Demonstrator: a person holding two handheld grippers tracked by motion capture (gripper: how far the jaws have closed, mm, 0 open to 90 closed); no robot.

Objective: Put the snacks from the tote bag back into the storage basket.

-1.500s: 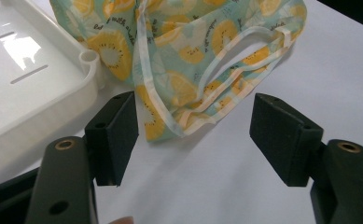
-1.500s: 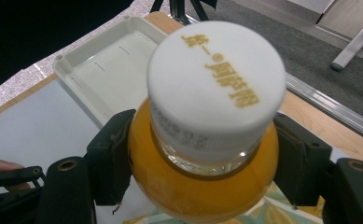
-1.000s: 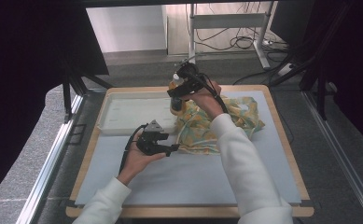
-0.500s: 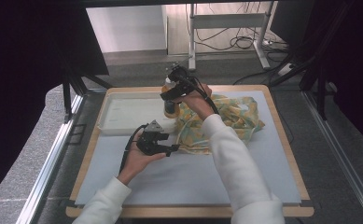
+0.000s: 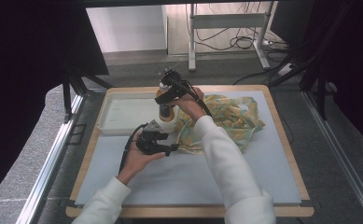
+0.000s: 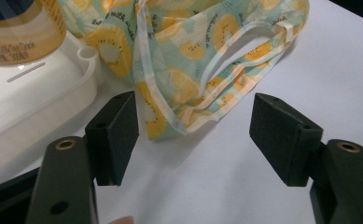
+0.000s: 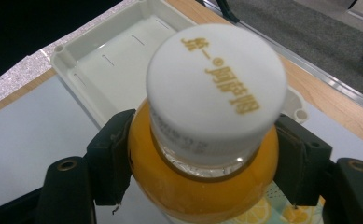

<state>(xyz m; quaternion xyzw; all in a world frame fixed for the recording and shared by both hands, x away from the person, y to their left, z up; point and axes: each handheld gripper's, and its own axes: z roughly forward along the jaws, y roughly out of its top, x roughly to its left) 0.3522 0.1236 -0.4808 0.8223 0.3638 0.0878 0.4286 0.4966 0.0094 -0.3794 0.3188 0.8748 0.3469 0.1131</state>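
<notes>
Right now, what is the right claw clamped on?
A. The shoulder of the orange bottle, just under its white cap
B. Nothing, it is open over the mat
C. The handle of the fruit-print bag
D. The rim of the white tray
A: in the right gripper view, the right claw has both jaws pressed against the orange bottle just below its white cap.

bag: soft printed cloth — matt
tray: smooth white plastic
bottle cap: matt white plastic
counter: wood-edged — matt grey mat
</notes>
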